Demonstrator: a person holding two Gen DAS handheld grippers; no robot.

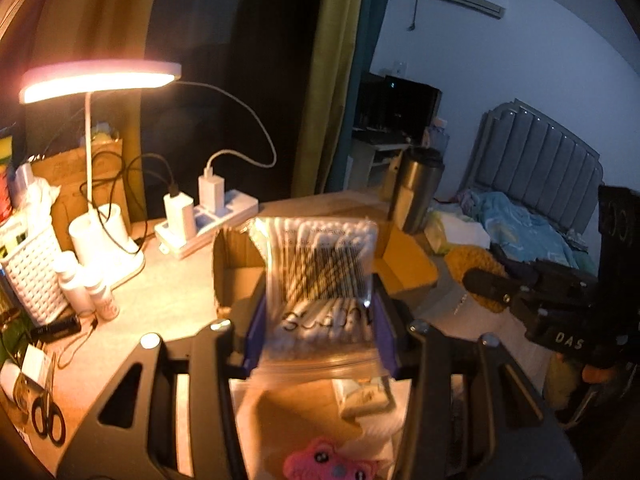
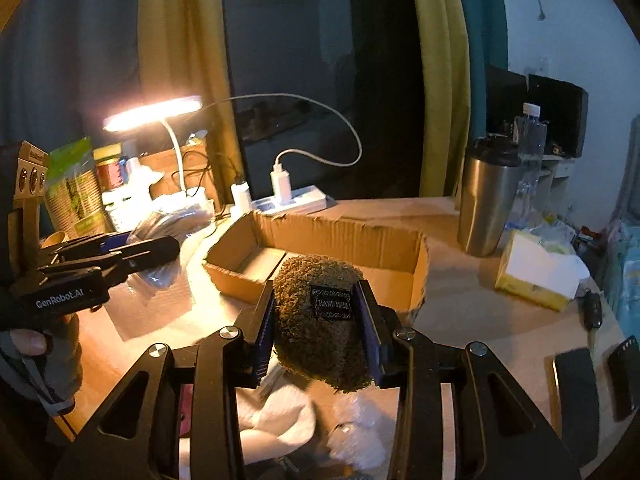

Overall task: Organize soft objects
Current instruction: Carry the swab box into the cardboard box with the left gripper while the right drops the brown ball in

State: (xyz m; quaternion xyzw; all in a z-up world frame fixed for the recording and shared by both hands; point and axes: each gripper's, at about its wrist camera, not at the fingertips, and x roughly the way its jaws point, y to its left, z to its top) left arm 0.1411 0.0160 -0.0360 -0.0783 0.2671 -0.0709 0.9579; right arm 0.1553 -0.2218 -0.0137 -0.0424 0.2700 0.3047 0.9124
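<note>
My left gripper (image 1: 318,320) is shut on a clear bag of cotton swabs (image 1: 320,264) and holds it upright above the table, in front of an open cardboard box (image 1: 236,276). My right gripper (image 2: 318,320) is shut on a yellow-brown knitted piece (image 2: 316,328) with a black "HAND MADE" label, held just before the same box (image 2: 332,240). The knitted piece also shows in the left wrist view (image 1: 470,264) with the right gripper (image 1: 492,284) on it. The left gripper (image 2: 132,256) shows at the left of the right wrist view. A pink soft toy (image 1: 328,462) lies below the left gripper.
A lit desk lamp (image 1: 96,80) stands at the back left beside a white basket (image 1: 32,272) and a power strip (image 1: 208,220) with chargers. A steel tumbler (image 2: 486,200) and a tissue box (image 2: 536,268) stand right of the box. Scissors (image 1: 48,420) lie at the front left.
</note>
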